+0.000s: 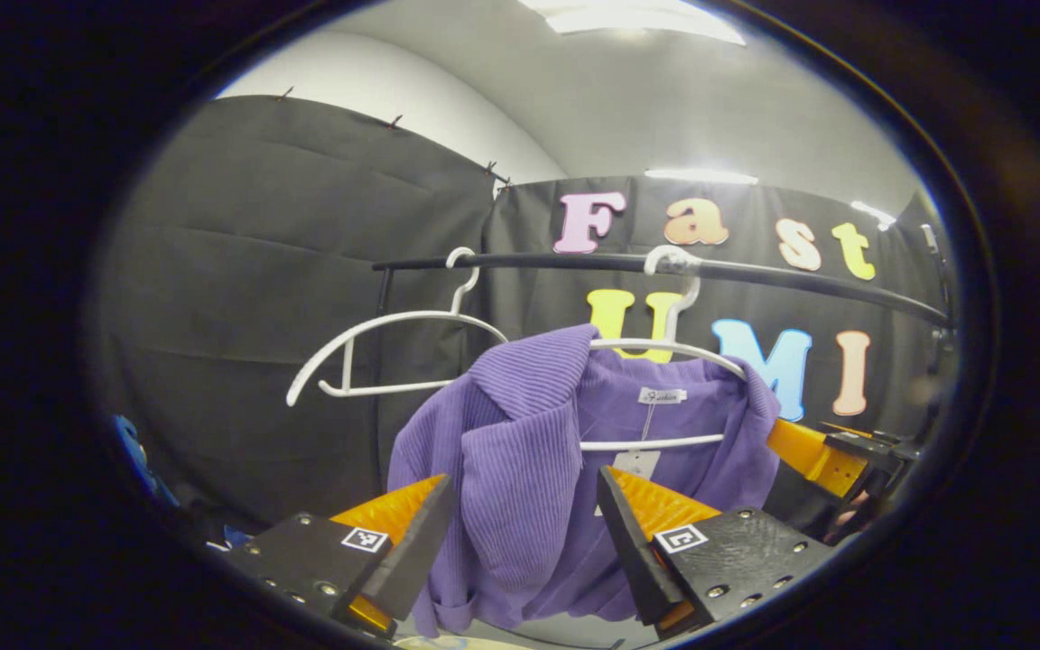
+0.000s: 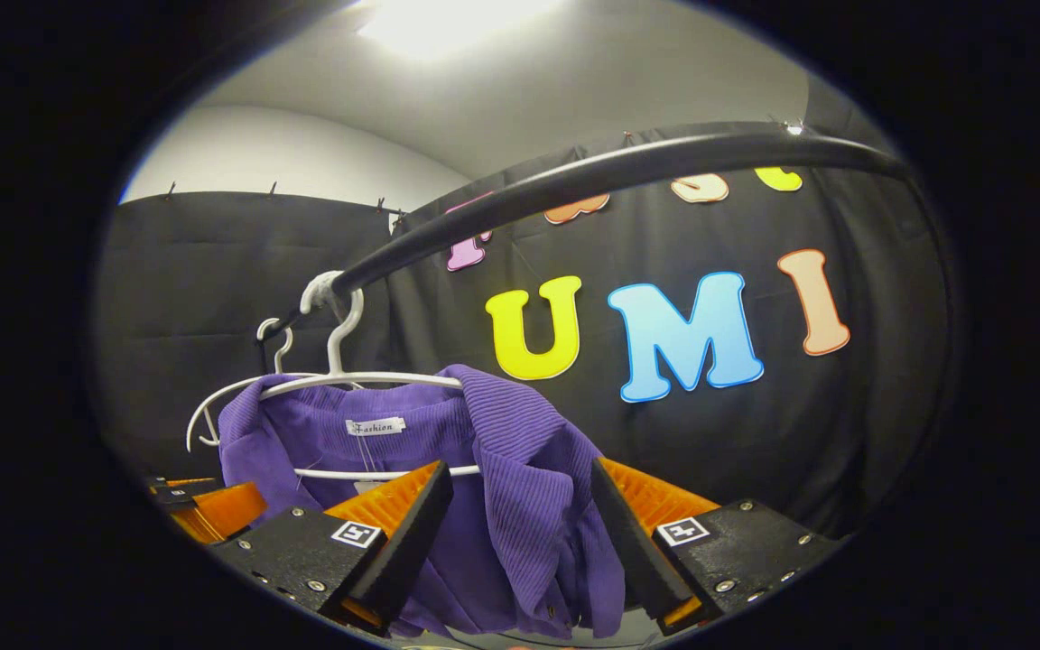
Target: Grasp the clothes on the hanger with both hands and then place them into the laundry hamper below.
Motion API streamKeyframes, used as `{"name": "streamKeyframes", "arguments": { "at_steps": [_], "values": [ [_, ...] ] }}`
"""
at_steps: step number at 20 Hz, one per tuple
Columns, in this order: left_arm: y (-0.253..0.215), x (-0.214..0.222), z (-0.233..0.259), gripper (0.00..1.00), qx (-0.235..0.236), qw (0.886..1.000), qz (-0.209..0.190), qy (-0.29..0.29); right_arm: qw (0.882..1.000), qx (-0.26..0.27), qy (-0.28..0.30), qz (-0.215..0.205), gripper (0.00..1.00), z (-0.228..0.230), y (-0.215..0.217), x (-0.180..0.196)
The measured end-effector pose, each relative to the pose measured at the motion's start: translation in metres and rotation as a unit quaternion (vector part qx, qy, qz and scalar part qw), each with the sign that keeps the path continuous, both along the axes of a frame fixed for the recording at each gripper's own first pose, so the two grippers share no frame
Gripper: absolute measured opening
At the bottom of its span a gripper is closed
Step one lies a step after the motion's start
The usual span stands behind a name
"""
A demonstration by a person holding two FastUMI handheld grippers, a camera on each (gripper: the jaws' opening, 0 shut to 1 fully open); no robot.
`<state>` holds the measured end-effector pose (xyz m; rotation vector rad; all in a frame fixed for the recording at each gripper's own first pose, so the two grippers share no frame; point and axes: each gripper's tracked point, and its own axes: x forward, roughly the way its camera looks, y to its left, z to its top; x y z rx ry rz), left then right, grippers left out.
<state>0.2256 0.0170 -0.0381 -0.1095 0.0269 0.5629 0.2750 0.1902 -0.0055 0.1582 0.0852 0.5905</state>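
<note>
Now, garment: a purple ribbed top [image 1: 520, 469] hangs on a white hanger [image 1: 664, 348], its collar side folded over the hanger's shoulder; in the right gripper view the same top [image 2: 502, 506] drapes down between the fingers.
Rail: the hanger hooks over a black rail [image 1: 755, 275] running across the booth.
Spare hanger: a second white hanger [image 1: 376, 348], bare, hangs on the rail just beside the first.
Left hand-held gripper [image 1: 524, 533]: jaws wide, one finger on each side of the purple fabric, not pressing it.
Right hand-held gripper [image 2: 520, 524]: jaws wide as well, straddling the fold of the top, with a gap at both fingers.
Other side: the right hand-held gripper's orange finger sits at the top's far shoulder in the left gripper view.
</note>
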Motion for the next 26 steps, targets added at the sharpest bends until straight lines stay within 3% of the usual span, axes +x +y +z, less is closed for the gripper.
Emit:
{"name": "streamKeyframes", "arguments": {
  "at_steps": [7, 13, 18, 19, 20, 24, 25, 26],
  "values": [
    [0.016, 0.014, -0.021, 0.92, 0.010, 0.997, 0.069, 0.035, 1.000, 0.029, 0.001, -0.012, 0.95, -0.004, 0.016, 0.031],
    [0.017, 0.031, -0.026, 0.92, 0.010, 0.998, 0.057, 0.035, 0.999, 0.023, 0.011, -0.020, 0.95, -0.020, 0.029, 0.044],
    [0.019, 0.038, -0.031, 0.92, 0.019, 0.998, 0.045, 0.037, 0.999, 0.013, -0.024, -0.028, 0.89, -0.016, 0.032, 0.050],
    [0.019, 0.039, -0.030, 0.88, 0.023, 0.998, 0.043, 0.040, 0.999, 0.013, -0.027, -0.029, 0.82, -0.016, 0.031, 0.054],
    [0.022, 0.040, -0.028, 0.76, 0.031, 0.998, 0.045, 0.042, 0.999, 0.015, -0.027, -0.031, 0.76, -0.016, 0.031, 0.057],
    [0.024, 0.046, -0.028, 0.27, 0.025, 0.998, 0.040, 0.030, 0.999, 0.025, -0.016, -0.023, 0.29, -0.017, 0.027, 0.061],
    [0.022, 0.044, -0.025, 0.27, 0.012, 0.999, 0.035, 0.010, 0.999, 0.024, -0.019, -0.023, 0.16, -0.016, 0.026, 0.060],
    [0.022, 0.041, -0.022, 0.08, 0.003, 0.999, 0.032, -0.003, 0.999, 0.024, -0.020, -0.018, 0.12, -0.015, 0.026, 0.060]
  ]
}}
